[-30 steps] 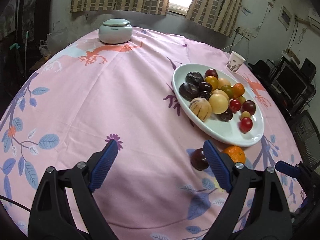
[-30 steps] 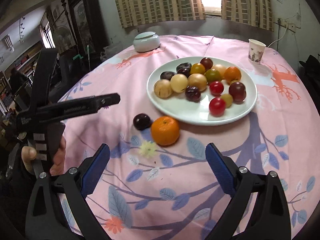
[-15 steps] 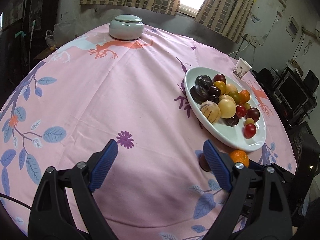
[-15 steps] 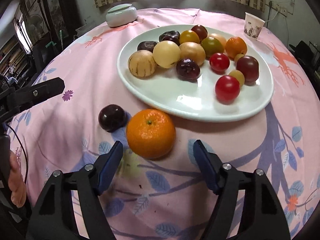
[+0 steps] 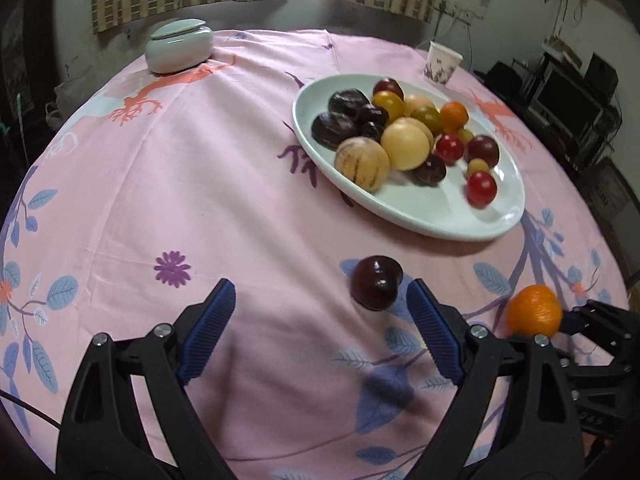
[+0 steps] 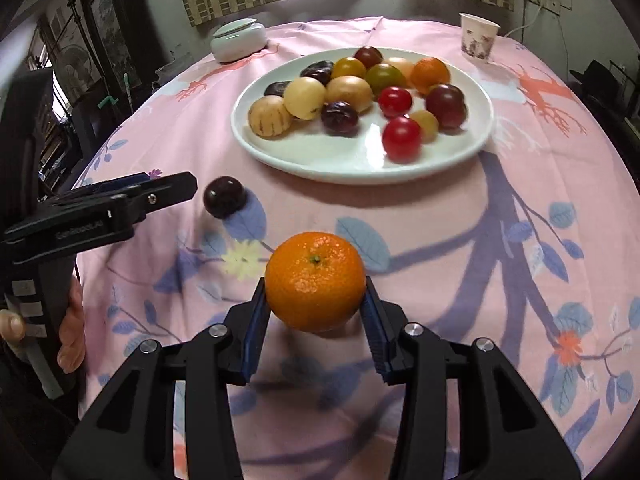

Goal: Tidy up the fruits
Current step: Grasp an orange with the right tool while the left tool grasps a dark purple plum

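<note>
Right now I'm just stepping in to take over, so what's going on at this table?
A person is sorting fruit with two handheld grippers. The right gripper is closing its jaws around the orange on the tablecloth. The left gripper is open, near the dark plum but not touching it. Both fruits lie just outside the white plate, which holds the others.
</note>
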A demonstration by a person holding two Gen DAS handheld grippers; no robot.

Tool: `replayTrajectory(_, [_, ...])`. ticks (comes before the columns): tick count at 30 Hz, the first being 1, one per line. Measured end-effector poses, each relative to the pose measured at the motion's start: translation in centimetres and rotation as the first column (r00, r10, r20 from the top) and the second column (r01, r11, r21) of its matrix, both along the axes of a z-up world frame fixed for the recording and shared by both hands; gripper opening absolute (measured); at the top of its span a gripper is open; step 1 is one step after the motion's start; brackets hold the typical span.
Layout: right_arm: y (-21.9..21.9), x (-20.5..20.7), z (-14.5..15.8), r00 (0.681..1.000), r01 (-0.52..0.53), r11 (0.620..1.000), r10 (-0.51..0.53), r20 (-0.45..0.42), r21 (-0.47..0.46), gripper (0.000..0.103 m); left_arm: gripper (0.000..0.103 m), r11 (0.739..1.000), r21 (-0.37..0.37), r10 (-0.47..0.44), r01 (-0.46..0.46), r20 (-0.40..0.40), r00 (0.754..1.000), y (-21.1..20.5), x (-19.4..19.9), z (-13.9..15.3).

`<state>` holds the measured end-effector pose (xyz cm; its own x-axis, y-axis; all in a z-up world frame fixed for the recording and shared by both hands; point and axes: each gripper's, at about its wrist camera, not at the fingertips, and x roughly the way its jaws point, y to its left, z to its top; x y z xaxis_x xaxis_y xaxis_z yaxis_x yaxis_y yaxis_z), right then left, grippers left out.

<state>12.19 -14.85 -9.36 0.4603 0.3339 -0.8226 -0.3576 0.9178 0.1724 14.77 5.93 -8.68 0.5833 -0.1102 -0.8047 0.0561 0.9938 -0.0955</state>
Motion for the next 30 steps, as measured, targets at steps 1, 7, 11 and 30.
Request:
replayTrajectory(1, [-1.0, -0.2, 0.0, 1.0, 0.02, 1.0, -0.02, -0.001, -0.002, 0.045, 0.089, 0.999, 0.032, -0.014, 0.014, -0.012, 1.0, -0.8, 0.3, -0.4])
replayTrajectory(7, [-4.1, -0.8, -0.5, 0.997, 0.08, 0.996, -0.08, -0.01, 0.041, 0.045, 0.065, 0.99, 0.122, -0.075, 0.077, -0.022, 0.997, -3.9, 1.6, -1.6])
replayTrajectory(11, [-4.3, -0.8, -0.7, 0.997, 0.071, 0.996, -0.07, -0.016, 0.056, 0.046, 0.049, 0.993, 0.097, -0.073, 0.072, -0.001, 0.997, -3.8, 1.4, -1.5])
replayTrajectory(30, [-3.5, -1.7, 1.3, 0.998, 0.045, 0.996, -0.048, 0.037, 0.079, 0.045, 0.032, 0.992, 0.048, -0.117, 0.113, 0.077, 0.99, -4.8, -3.2, 1.7])
